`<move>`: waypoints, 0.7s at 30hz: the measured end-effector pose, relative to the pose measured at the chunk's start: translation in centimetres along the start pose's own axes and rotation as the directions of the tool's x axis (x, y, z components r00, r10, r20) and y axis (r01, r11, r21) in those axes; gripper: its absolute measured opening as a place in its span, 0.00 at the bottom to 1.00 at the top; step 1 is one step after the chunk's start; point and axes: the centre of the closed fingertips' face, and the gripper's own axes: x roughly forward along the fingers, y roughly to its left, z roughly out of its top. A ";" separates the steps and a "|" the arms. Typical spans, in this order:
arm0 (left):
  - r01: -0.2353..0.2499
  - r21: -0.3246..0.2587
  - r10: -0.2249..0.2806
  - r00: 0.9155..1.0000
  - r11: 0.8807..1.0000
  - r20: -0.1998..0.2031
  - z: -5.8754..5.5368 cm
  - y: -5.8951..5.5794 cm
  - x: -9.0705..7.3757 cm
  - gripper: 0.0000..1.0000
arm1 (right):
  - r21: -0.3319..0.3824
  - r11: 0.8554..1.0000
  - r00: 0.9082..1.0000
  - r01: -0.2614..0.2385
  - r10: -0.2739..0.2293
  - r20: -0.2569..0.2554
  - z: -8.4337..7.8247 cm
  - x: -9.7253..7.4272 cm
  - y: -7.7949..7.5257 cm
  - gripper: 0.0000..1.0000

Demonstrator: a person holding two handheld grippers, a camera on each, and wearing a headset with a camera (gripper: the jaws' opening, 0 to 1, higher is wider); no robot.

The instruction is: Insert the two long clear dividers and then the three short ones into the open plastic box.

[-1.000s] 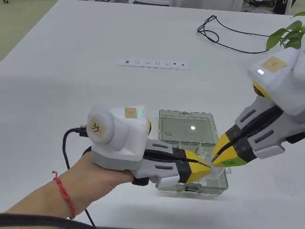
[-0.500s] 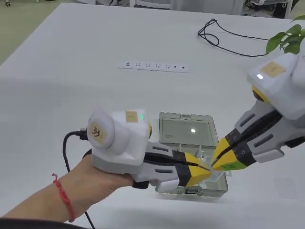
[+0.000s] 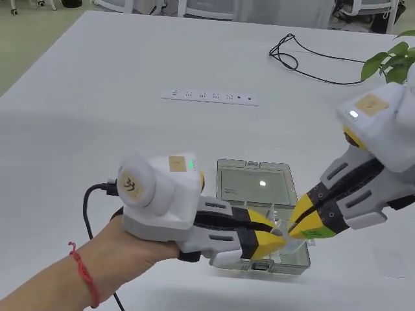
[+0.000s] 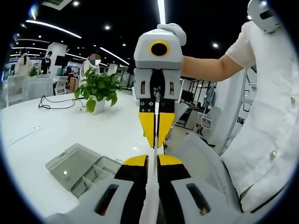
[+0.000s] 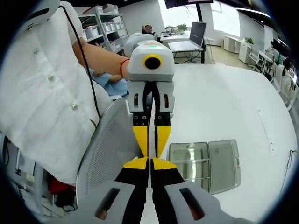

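The open clear plastic box lies on the white table, lid flat behind its base. Clear dividers stand in the base. Just above the base my two grippers meet tip to tip. The left gripper, held by a hand with a red wrist cord, comes in from the left. From the right comes the right gripper. Both are shut on one thin clear divider, seen edge-on as a bright strip between the yellow jaw tips. The box also shows low on the left.
A white power strip lies at the table's middle back. A black cable loops at the back right, beside a green plant. A grey mesh chair stands by the person.
The head camera has shifted slightly. Both grippers stay tip to tip over the box's base and have sunk a little toward it with the divider.
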 end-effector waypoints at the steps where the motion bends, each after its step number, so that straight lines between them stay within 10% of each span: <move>1: -0.010 0.000 0.010 1.000 1.000 -0.001 0.0 0.2 -0.1 0.06 | 0.001 1.000 1.000 0.003 -0.003 0.003 0.0 -0.1 -0.1 0.03; 21: -0.167 -0.011 0.167 0.986 0.986 -0.016 -1.0 3.9 -3.5 0.44 | 0.017 0.994 0.994 0.103 -0.104 0.020 0.2 -1.3 -2.8 0.03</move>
